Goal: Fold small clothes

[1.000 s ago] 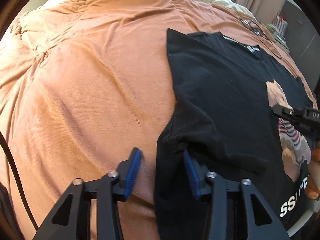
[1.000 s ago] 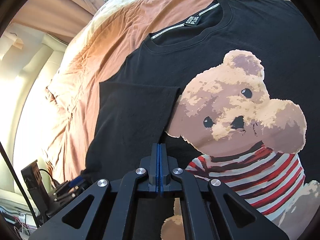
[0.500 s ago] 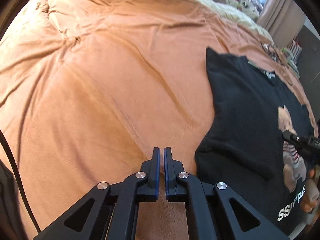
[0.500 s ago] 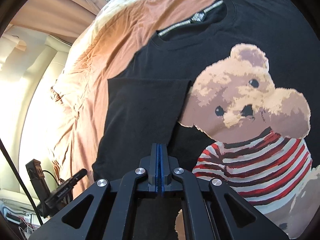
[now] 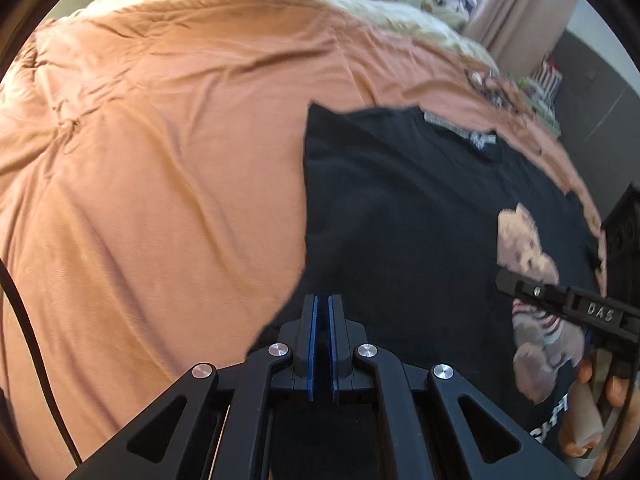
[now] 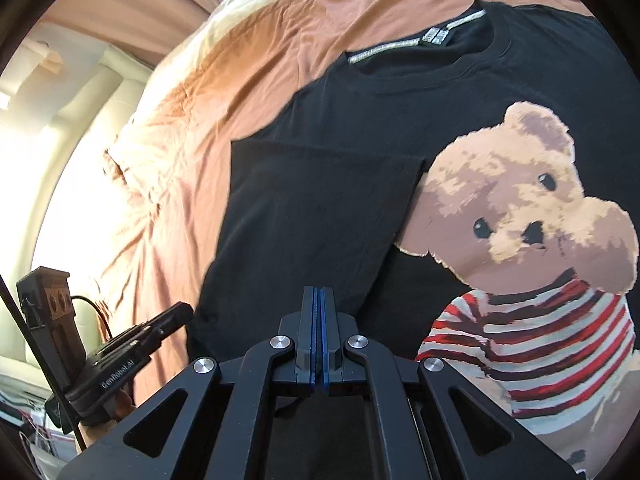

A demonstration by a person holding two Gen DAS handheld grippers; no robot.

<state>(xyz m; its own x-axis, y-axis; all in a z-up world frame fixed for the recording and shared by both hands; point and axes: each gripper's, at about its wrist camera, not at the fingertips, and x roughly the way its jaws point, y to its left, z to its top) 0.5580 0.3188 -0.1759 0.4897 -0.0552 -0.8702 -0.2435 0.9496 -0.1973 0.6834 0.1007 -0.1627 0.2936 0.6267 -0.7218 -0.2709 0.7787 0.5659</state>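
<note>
A black T-shirt [image 6: 400, 128] with a teddy-bear print [image 6: 532, 232] lies flat on the orange bedspread [image 5: 160, 184], its near sleeve [image 6: 312, 216] folded inward so that its edge sits just beside the bear's head. The right gripper [image 6: 318, 300] hangs over the folded sleeve's lower part, jaws pressed together with nothing visible between them. The left gripper [image 5: 322, 308] sits above the shirt's side edge, where black cloth meets the bedspread, jaws nearly together, a thin empty slit between the blue pads [image 5: 314, 344].

tee [image 6: 320, 208] plain black, tan teddy print [image 6: 520, 208] in red/white/black striped top; neck tape [image 6: 400, 46] grey; bedspread [image 5: 160, 160] rusty orange, cream further up; both grippers black w/ blue pads [image 6: 325, 344]
</note>
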